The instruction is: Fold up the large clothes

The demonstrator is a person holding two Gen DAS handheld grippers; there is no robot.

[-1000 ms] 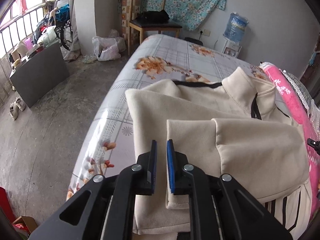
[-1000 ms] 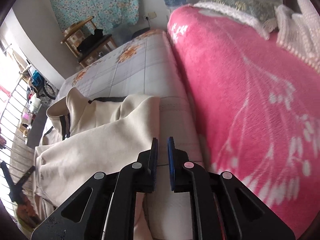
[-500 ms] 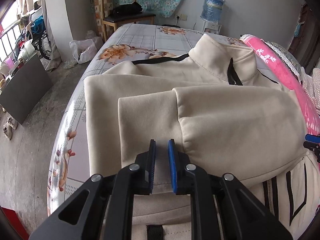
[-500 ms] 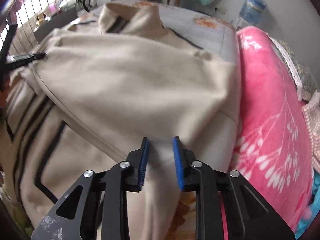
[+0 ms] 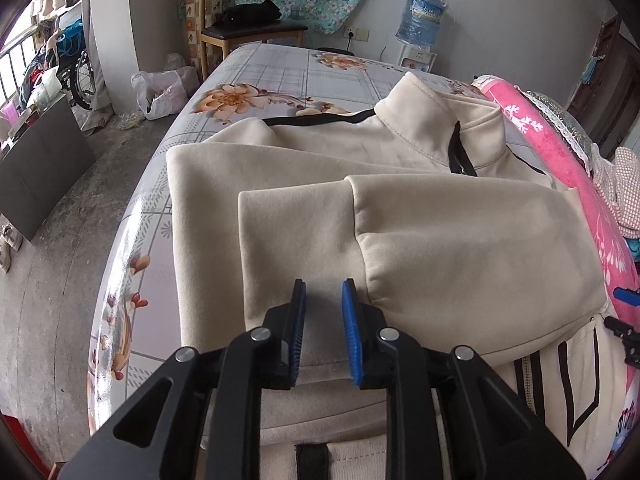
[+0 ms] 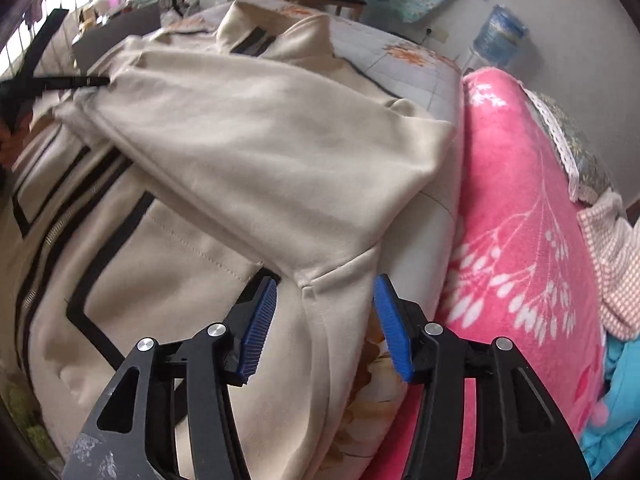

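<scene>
Soft cream fleece zip jacket (image 5: 400, 216) lies sleeve-folded on the floral bed (image 5: 280, 72); left claw (image 5: 323, 334) narrowly parted, right claw (image 6: 325, 322) wide, both just opening, gripping nothing.

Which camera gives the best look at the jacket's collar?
The left wrist view: the jacket's stand-up collar is sharp, its black zipper visible. The right wrist view shows it far off, blurred and foreshortened.
</scene>
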